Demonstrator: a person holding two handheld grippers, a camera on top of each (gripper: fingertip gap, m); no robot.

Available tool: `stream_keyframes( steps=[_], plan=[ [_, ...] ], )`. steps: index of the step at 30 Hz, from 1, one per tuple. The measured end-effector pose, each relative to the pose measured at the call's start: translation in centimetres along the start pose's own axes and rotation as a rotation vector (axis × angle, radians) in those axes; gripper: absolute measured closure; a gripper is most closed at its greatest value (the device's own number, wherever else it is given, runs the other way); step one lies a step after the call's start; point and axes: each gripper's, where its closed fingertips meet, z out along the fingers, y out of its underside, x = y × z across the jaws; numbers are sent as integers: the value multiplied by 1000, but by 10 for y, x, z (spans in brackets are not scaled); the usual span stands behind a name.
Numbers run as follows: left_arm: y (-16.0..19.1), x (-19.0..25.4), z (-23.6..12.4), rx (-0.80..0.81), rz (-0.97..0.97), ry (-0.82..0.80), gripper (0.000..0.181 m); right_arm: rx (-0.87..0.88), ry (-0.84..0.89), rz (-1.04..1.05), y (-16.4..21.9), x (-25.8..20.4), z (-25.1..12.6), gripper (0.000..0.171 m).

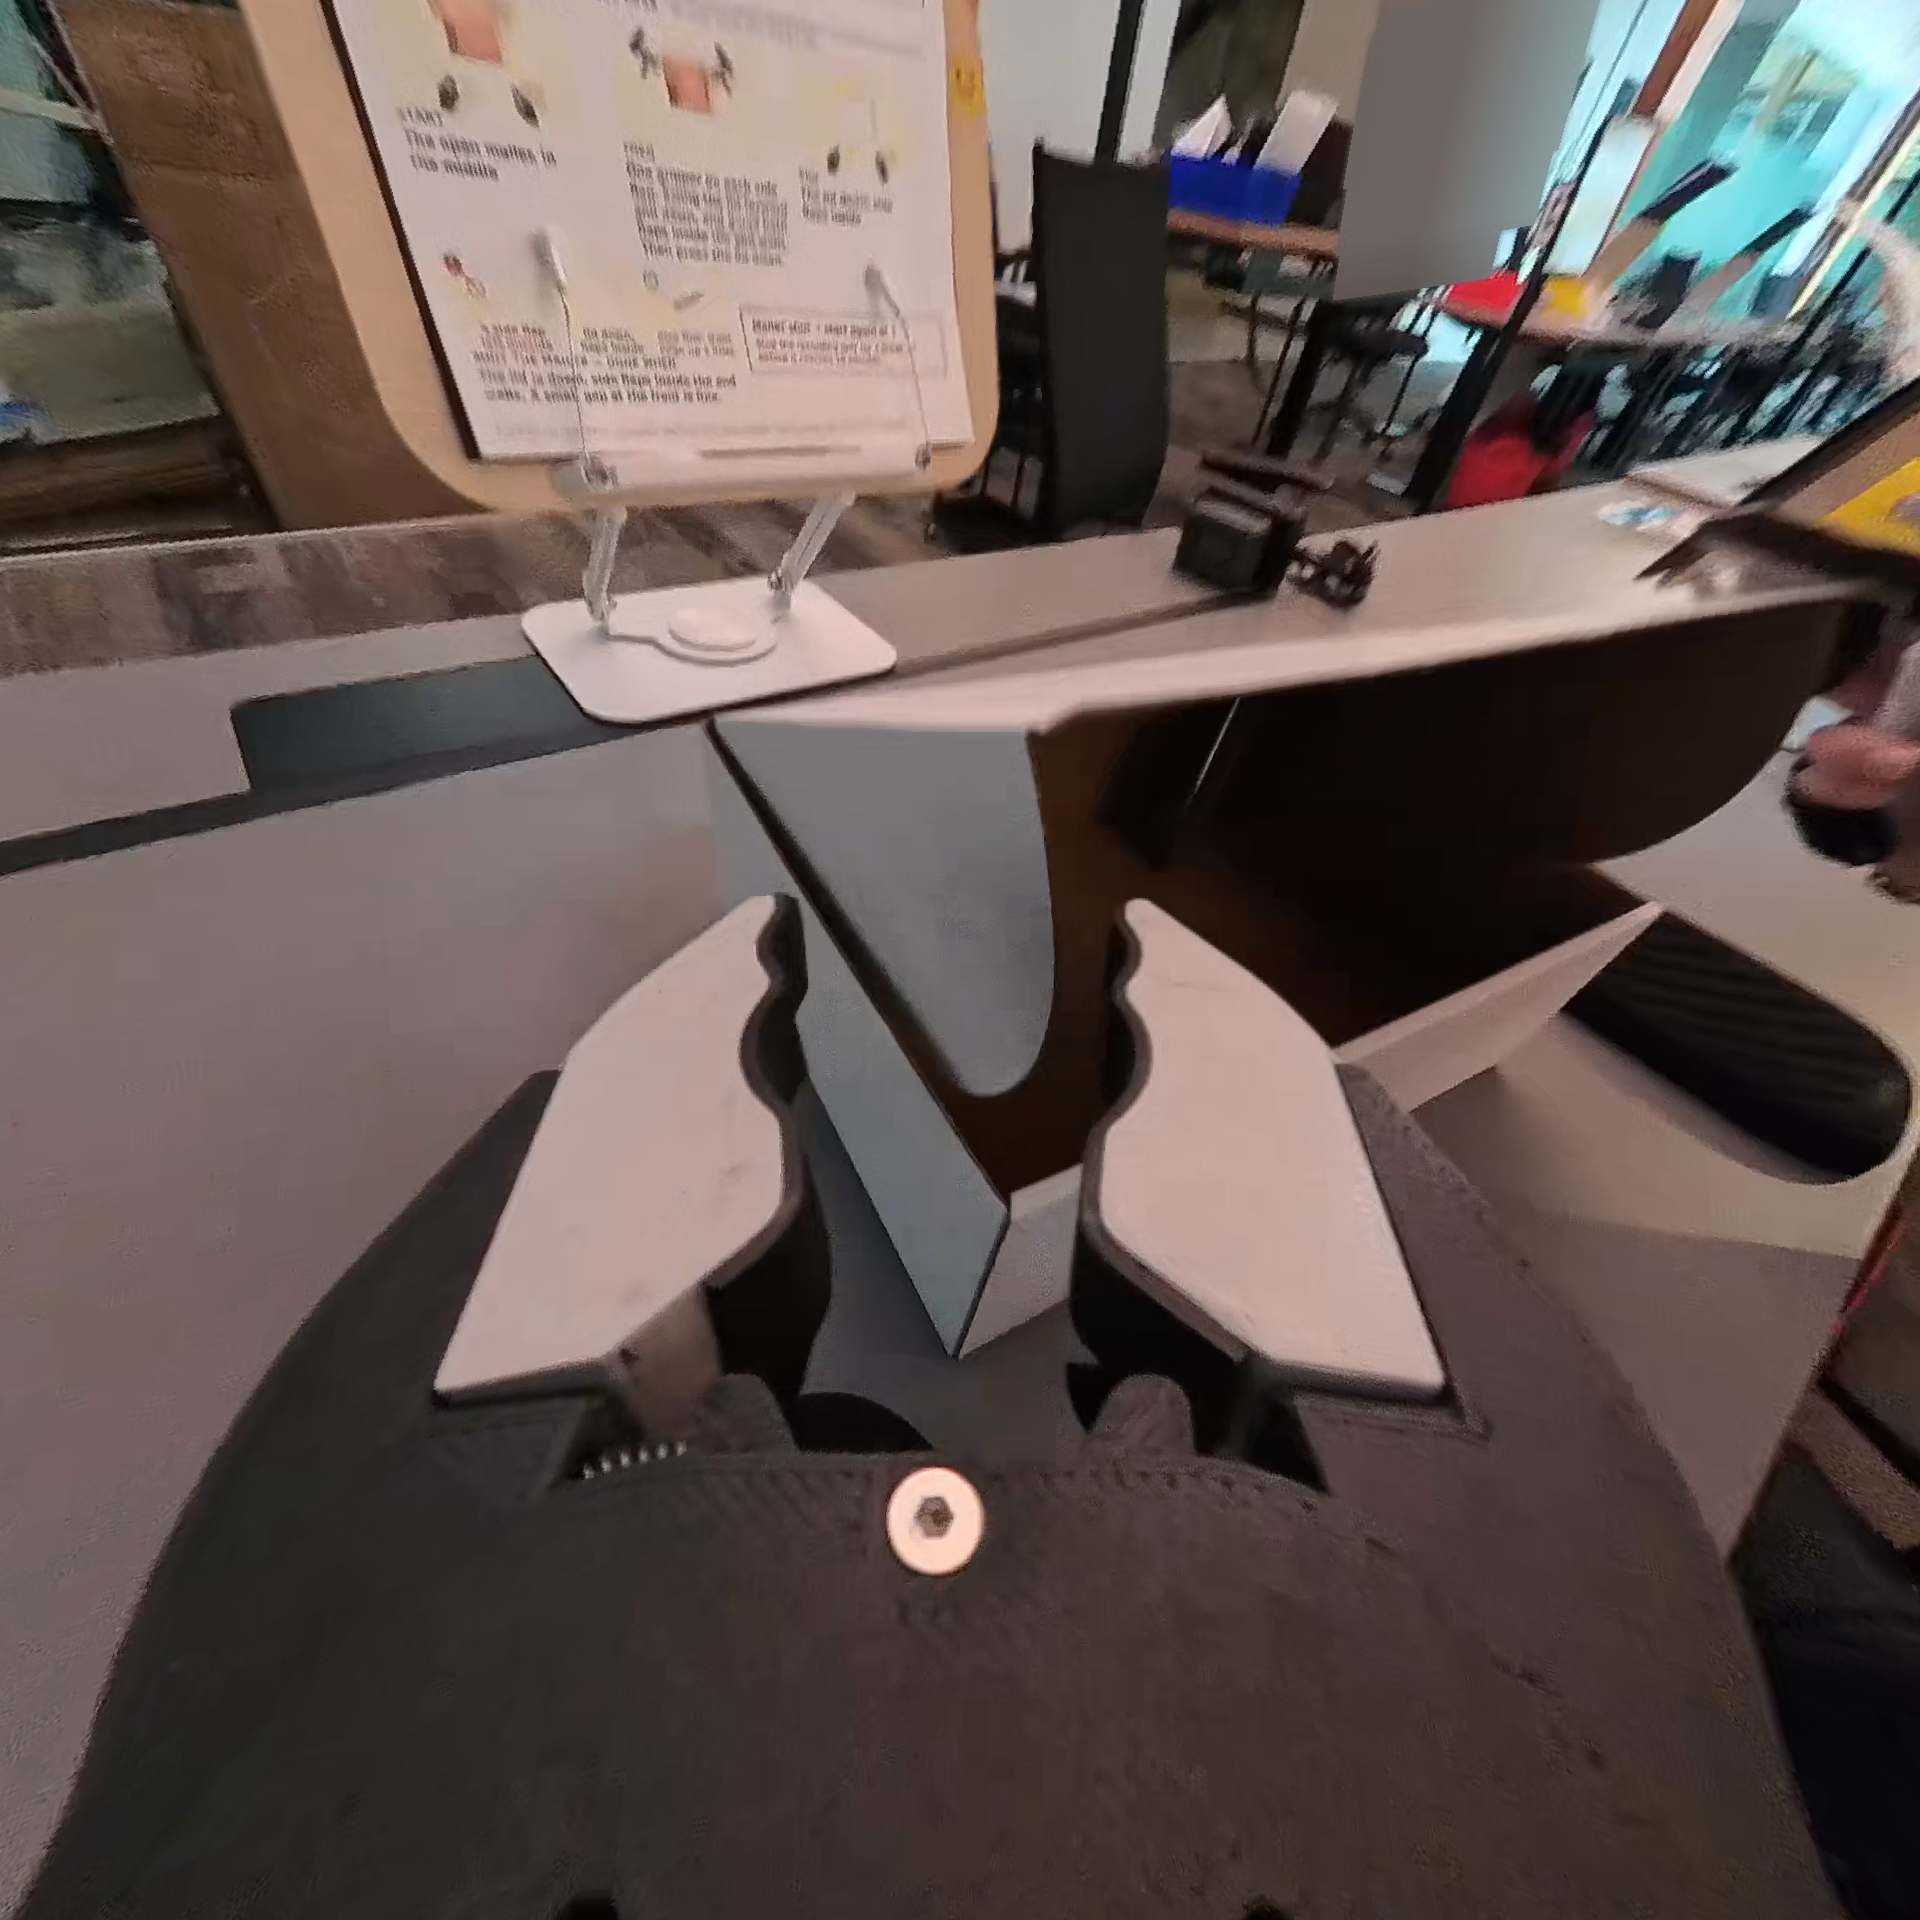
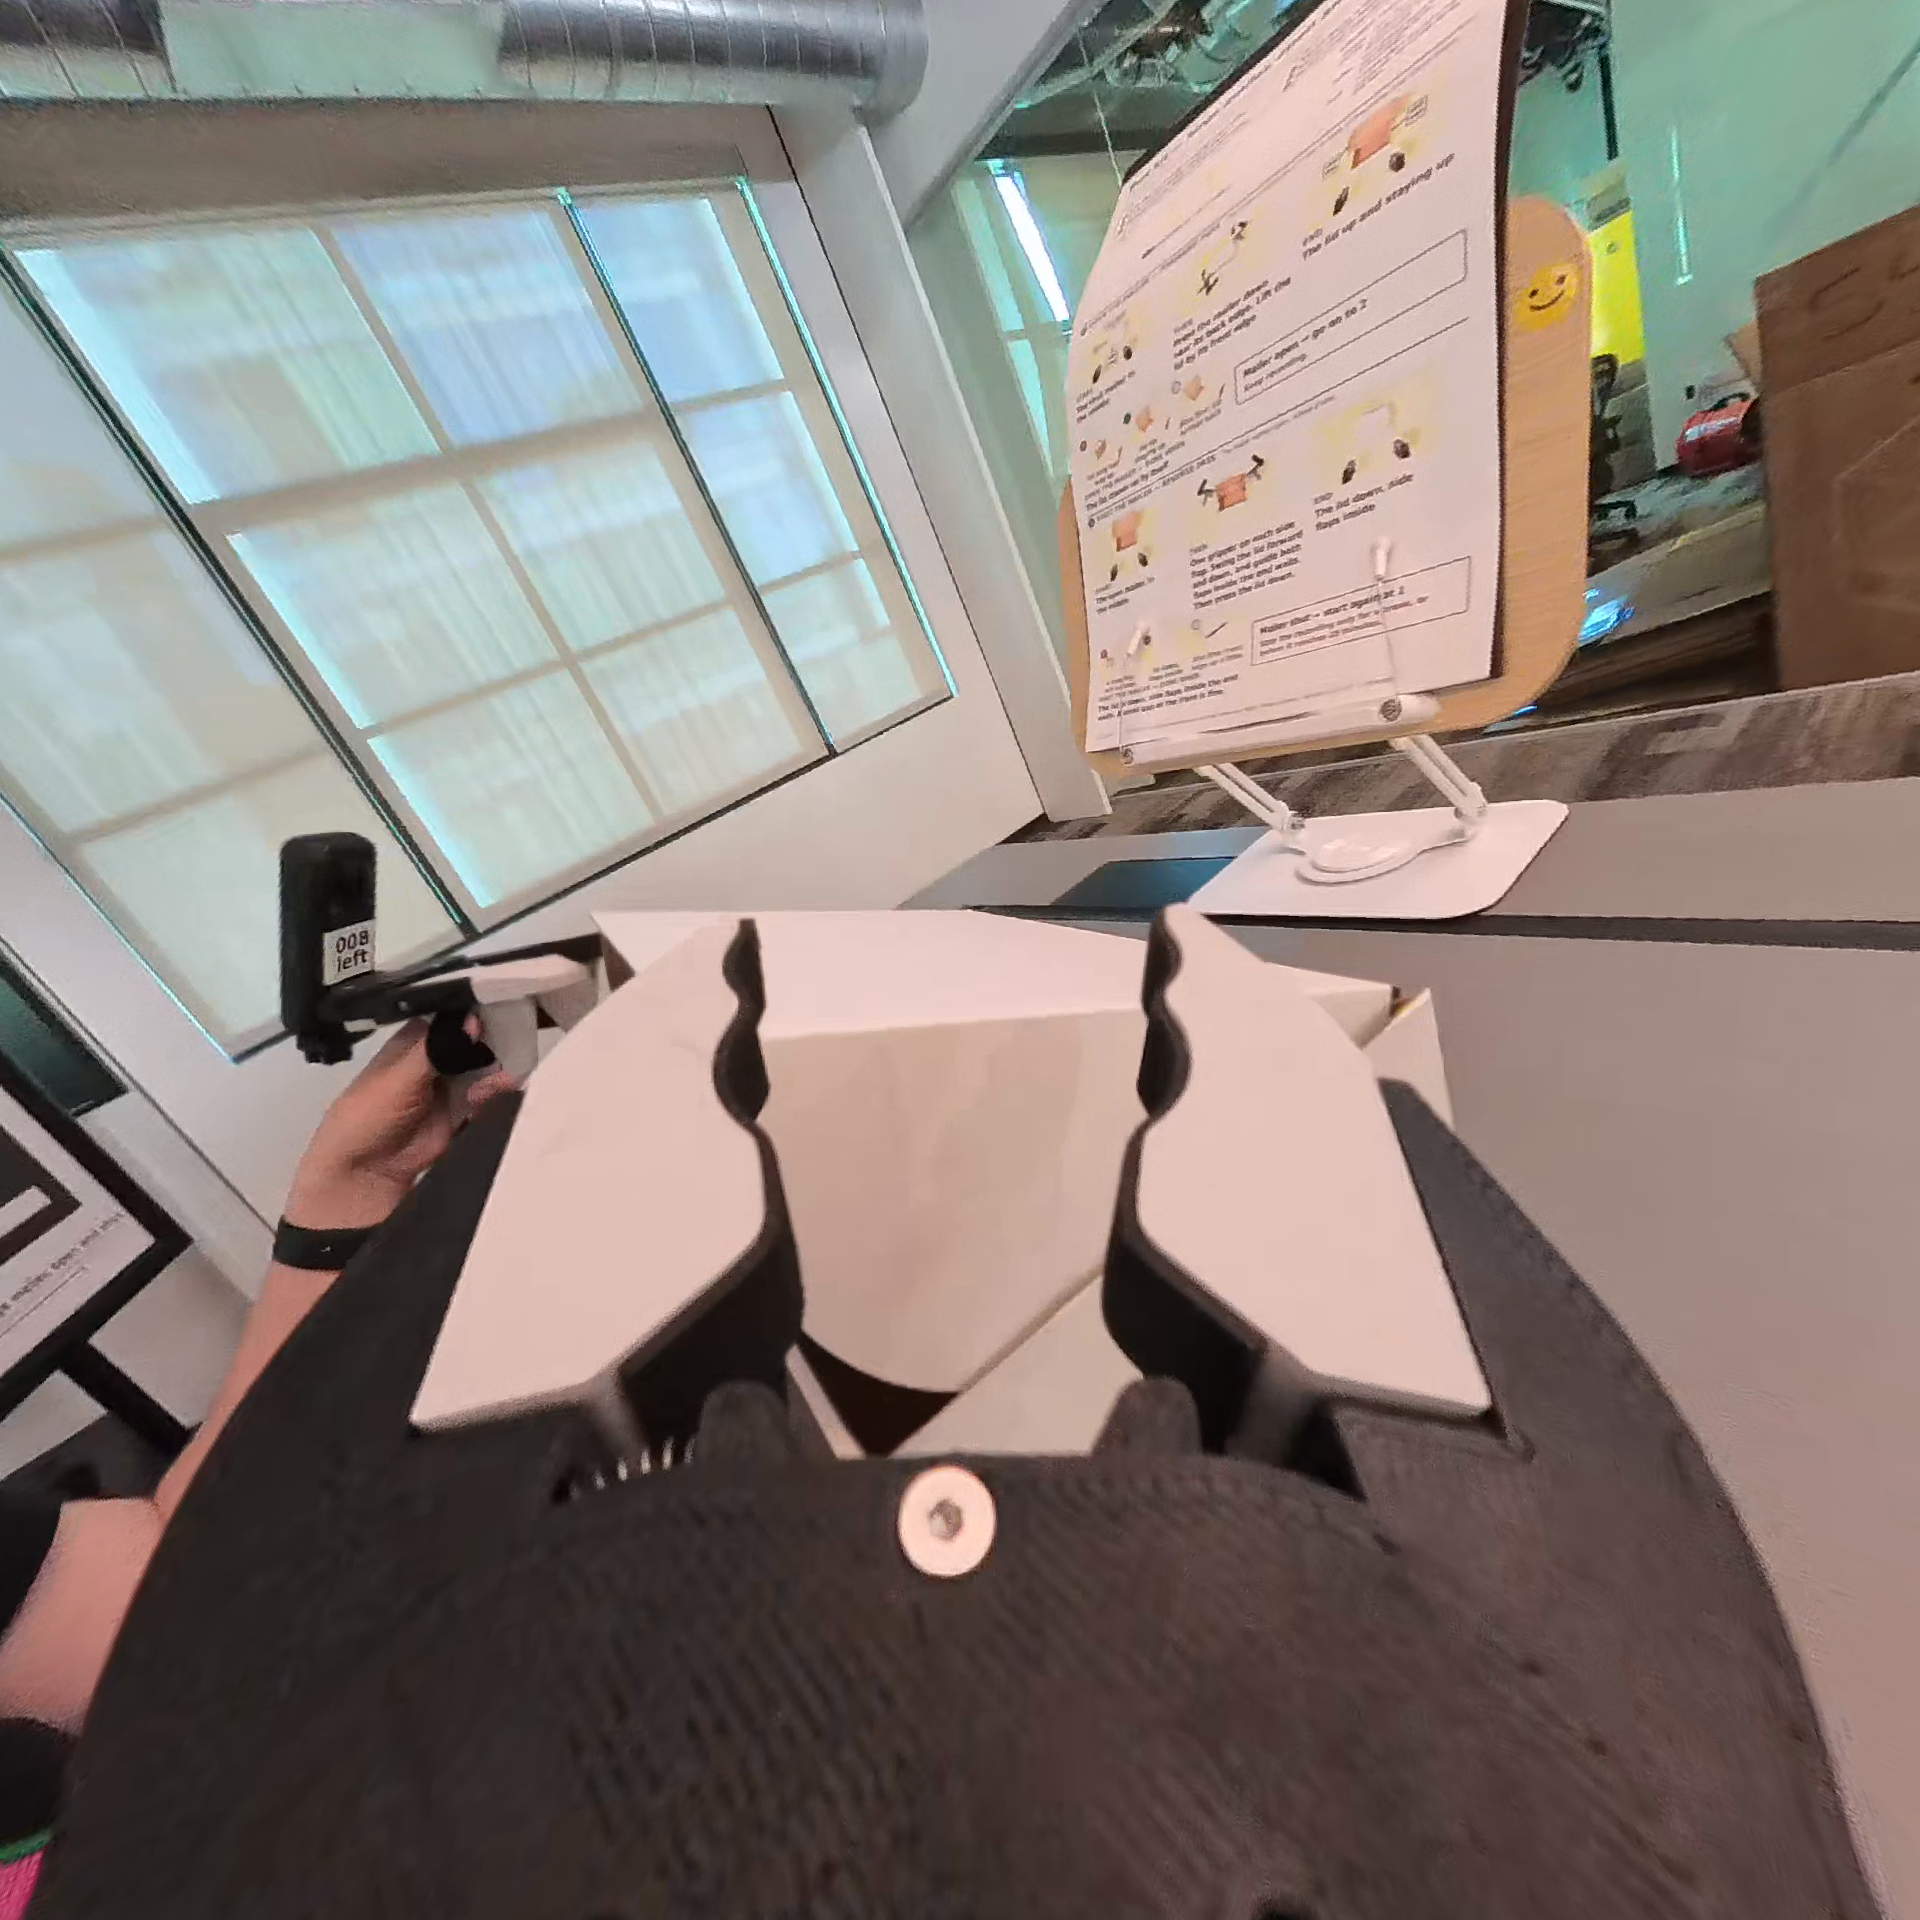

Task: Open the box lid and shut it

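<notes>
A white mailer box with a brown inside stands on the grey table [image 1: 260, 1039]. Its lid [image 1: 1351, 644] is raised part way and slopes over the box. A side flap [image 1: 914, 883] hangs from the lid's left end. My left gripper [image 1: 956, 925] is open, and that flap sits between its fingers with gaps on both sides. In the right wrist view my right gripper [image 2: 958, 930] is open around the lid's other white side flap [image 2: 914, 1174] at the box's right end. The left gripper [image 2: 499, 997] also shows there, held by a hand [image 2: 384, 1132] at the far end.
A wooden document stand with an instruction sheet [image 1: 665, 260] stands on a white base [image 1: 707, 644] behind the box; it also shows in the right wrist view [image 2: 1299, 416]. A small black device [image 1: 1236, 530] sits at the table's back. Windows [image 2: 416, 520] are to the left.
</notes>
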Motion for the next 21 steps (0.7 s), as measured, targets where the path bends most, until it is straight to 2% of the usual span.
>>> stream_keyframes(
  steps=[1, 5, 9, 13, 18, 21],
  plan=[
    [-9, -3, -5, 32, -3, 8, 126, -5, 6, -1, 0, 0, 3, 101],
    [-38, -25, -4, 87, -23, -17, 118, -76, 48, -21, 9, 2, 17, 102],
    [-52, -24, 16, 83, -67, 93, 118, -203, 87, -46, 28, 7, 25, 102],
    [-30, -19, 38, -51, -43, 138, 118, -331, 123, -110, 50, 12, 25, 103],
    [1, -14, 43, -159, -36, 170, 125, -490, 117, -167, 81, 14, 24, 106],
    [17, -17, 44, -207, -34, 172, 126, -484, 75, -150, 83, 13, 25, 111]
  ],
)
